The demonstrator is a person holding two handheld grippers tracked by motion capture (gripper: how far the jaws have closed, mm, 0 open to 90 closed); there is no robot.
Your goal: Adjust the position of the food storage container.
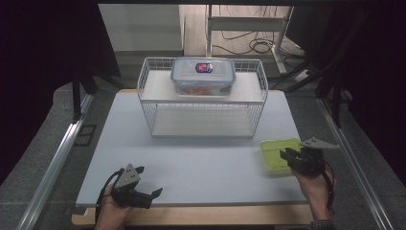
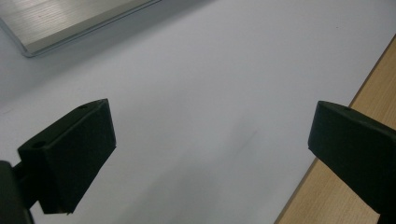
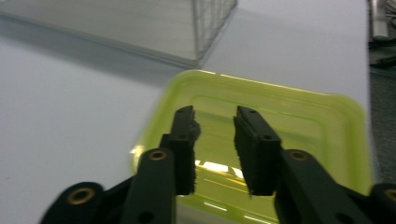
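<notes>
Now right gripper (image 3: 212, 149) jaws narrowed over green lid's (image 1: 276, 154) near edge, grip unclear; lid flat, long axis across table.

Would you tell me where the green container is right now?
In the high view, the green container sits at the table's right edge, right of the wire rack, under the right gripper.

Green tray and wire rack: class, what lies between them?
Nothing: bare white table top separates green tray from wire rack, seen in the high view.
</notes>
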